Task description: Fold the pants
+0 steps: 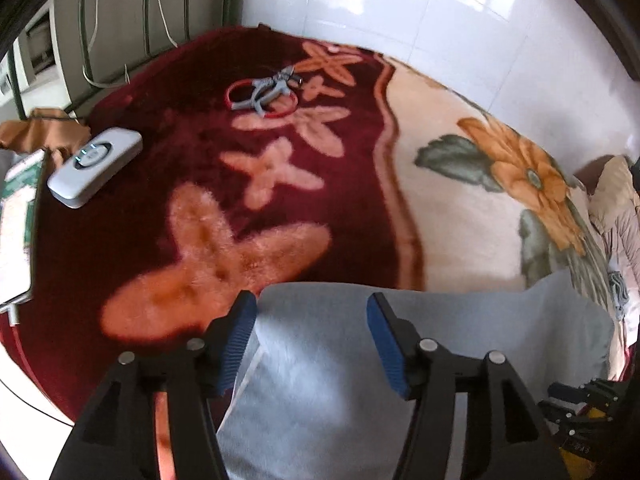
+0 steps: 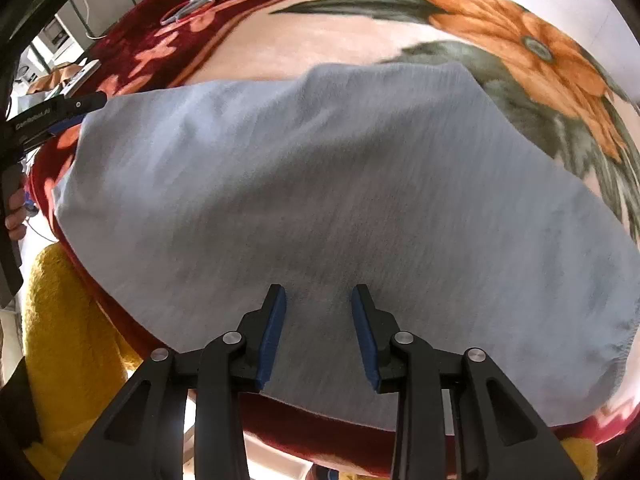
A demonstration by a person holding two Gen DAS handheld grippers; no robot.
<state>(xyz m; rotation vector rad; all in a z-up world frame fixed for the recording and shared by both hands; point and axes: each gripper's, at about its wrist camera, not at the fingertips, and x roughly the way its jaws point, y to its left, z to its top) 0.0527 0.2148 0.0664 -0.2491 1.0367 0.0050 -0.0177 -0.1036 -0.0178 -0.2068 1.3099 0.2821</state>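
Blue-padded and set wide apart, the left gripper (image 1: pixel 312 340) hangs over the left end of the grey pants (image 2: pixel 320 208) with nothing pinched between its ribbed pads (image 1: pixel 238 344); the cloth lies slack beneath them. The pants sit folded into a broad, rounded-cornered panel on a plush blanket (image 1: pixel 440 200), dark red with peach blossoms at the left, cream with an orange flower and green leaves at the right. Further left and back on the blanket rest a silver box with a round lit button (image 1: pixel 94 166) and a pair of grey shears with red loops (image 1: pixel 264 92), both well apart from the pants.

Moving right, the right gripper (image 2: pixel 319 332) points steeply down near the pants' near edge, jaws partly apart, pads not visibly pressing on cloth; fabric shows flat between them.

To fold well, I judge each gripper should pinch all layers at matching points along an edge, lift together and lay the edge square, since this soft, faintly ribbed knit drags and bunches on the furry pile.
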